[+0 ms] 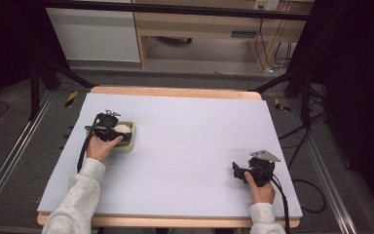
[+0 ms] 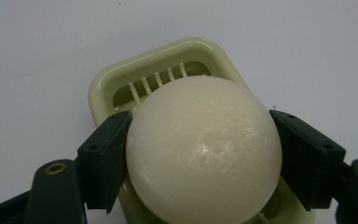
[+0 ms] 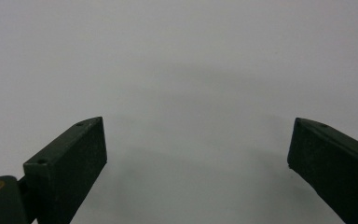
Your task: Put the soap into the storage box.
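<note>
Two claws work a pale tabletop (image 1: 185,146): nearest the person, the right claw (image 1: 237,170) rests low at the right, its jaws wide apart and holding nothing. Farther off at the left, the left claw (image 2: 200,144) grips a white egg (image 2: 204,151) by its sides, right over the green slicer (image 2: 121,79) and its wire slats, though whether the egg already touches the slats I cannot tell. The step looks like seating the egg; next it likely needs settling into the cradle before the jaws let go.
</note>
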Tool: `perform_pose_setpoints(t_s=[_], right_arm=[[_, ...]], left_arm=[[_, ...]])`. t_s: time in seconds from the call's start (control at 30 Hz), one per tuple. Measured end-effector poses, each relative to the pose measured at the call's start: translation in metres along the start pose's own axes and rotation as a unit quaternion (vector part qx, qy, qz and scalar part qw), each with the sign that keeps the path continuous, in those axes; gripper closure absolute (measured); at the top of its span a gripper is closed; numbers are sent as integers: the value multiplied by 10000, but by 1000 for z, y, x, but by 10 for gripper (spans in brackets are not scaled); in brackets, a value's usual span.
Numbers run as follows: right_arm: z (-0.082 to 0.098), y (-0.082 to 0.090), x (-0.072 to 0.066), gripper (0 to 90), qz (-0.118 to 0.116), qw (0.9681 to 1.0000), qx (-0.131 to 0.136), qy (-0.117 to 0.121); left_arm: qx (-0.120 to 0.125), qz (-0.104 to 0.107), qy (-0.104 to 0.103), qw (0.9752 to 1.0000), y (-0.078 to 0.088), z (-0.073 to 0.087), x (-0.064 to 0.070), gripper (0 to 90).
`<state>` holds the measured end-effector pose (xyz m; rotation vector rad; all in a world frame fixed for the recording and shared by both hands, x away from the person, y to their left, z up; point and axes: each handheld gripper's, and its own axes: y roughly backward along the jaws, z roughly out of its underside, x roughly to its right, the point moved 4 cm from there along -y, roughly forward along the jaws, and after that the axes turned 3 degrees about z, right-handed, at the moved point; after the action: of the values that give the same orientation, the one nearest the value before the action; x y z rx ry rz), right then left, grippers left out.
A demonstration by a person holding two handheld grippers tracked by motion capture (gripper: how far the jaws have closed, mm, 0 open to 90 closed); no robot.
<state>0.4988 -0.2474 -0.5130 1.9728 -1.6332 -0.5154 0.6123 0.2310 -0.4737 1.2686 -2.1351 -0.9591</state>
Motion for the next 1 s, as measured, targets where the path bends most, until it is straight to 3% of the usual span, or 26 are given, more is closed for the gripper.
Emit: perform_pose_setpoints(t_s=[0.33, 0.4, 0.63, 0.9, 1.0], right_arm=[[0, 0, 0, 49, 24, 10000, 21, 9], [0, 0, 0, 49, 8, 10000, 8, -6], [0, 0, 0, 49, 15, 10000, 19, 6], [0, 1, 0, 49, 23, 10000, 29, 2], [0, 1, 0, 49, 28, 10000, 39, 0]], left_arm=[[108, 4, -12, 9999, 3, 1, 0, 236], [316, 24, 49, 9995, 10, -2, -1, 221], [503, 95, -52, 9987, 29, -1, 5, 170], [816, 242, -30, 9964, 53, 17, 12, 134], [966, 322, 9, 9948, 61, 31, 14, 143]])
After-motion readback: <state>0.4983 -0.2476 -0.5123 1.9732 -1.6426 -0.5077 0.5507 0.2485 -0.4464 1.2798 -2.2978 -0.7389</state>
